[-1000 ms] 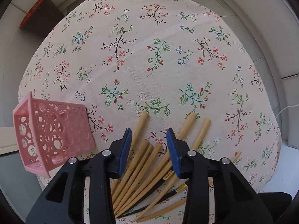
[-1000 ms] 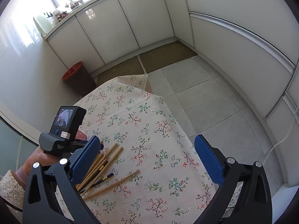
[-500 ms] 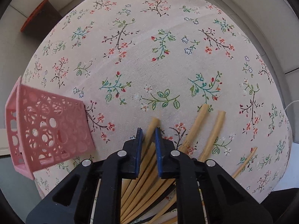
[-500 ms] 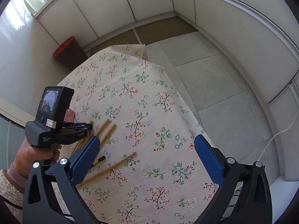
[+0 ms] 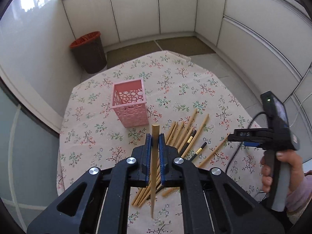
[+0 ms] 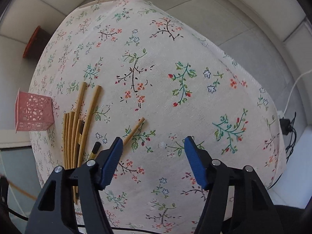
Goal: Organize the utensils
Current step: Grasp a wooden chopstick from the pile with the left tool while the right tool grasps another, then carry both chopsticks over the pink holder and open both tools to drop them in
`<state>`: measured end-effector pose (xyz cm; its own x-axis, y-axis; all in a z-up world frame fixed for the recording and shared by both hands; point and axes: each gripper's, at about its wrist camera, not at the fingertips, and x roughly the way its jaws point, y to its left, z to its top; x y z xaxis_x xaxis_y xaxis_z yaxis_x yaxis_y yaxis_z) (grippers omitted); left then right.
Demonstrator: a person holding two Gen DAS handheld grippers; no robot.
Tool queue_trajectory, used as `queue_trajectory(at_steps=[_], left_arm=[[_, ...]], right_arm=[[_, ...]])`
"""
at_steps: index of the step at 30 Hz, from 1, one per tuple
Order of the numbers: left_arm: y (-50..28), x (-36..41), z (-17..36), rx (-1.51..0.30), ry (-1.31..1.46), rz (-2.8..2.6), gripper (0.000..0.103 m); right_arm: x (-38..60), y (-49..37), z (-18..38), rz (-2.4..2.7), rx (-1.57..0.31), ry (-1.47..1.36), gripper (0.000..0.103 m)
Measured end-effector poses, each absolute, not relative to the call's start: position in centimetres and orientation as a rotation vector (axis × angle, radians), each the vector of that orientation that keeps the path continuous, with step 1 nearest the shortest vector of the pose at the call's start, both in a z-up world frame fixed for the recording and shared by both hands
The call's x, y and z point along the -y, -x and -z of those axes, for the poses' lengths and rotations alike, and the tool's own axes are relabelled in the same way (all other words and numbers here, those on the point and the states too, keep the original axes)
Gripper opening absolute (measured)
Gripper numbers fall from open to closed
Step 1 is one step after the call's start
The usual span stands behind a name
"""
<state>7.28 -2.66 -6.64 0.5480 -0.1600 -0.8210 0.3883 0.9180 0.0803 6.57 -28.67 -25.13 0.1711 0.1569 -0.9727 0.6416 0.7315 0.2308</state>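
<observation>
My left gripper (image 5: 153,136) is shut on one wooden chopstick (image 5: 153,191) and holds it in the air above the floral tablecloth (image 5: 195,89), thick end forward. The upright pink openwork holder (image 5: 129,105) stands just beyond it, slightly left. To the right, the pile of wooden and dark chopsticks (image 5: 183,134) lies fanned on the cloth. My right gripper (image 6: 154,146) points down close over the cloth, its jaws closing with only cloth between them. A lone chopstick (image 6: 135,128) lies by its left finger, lower end hidden behind it. The pile (image 6: 78,128) and the holder (image 6: 34,115) are at the left.
A brown bin with a red rim (image 5: 88,51) stands on the floor beyond the table's far left corner. White cabinets ring the room. A person's hand (image 5: 280,167) holds the right gripper's handle at the table's right edge. A white cable (image 6: 292,91) runs across the floor.
The left gripper shut on a chopstick from the pile, lifted it and tipped up, bringing the room into view. The right gripper sank toward the cloth, tilted down, and its jaws narrowed.
</observation>
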Motion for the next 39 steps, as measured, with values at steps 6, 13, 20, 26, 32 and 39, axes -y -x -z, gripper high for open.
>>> queue_trajectory(at_steps=[6,13,20,26,32,39], left_arm=[[-4.2,0.0,3.7,-0.85,-0.25,0.354,0.007],[-2.4,-3.0,1.6,-0.805,-0.171,0.326,0.007],[-0.7,-3.7,-0.2,-0.756,-0.131,0.297,0.007],[0.5,-3.5,-1.7,-0.709,-0.118,0.27,0.007],[1.0,-3.4,-3.1,-0.674,-0.083,0.258,0.007],[0.3,-3.5,-5.4,-0.617,-0.055,0.25,0.007]], right_arm=[[26.2,-8.4,25.5,0.556,-1.381,-0.731,0.06],[24.9,-7.8,25.3,0.493,-1.361,-0.748,0.006],[24.1,-3.3,18.1,0.297,-1.154,-0.636,0.005],[22.0,1.2,7.8,0.16,-0.88,-0.392,0.005],[22.4,4.8,0.6,0.092,-0.685,-0.266,0.005],[21.5,5.2,-6.3,0.085,-0.439,-0.121,0.005]])
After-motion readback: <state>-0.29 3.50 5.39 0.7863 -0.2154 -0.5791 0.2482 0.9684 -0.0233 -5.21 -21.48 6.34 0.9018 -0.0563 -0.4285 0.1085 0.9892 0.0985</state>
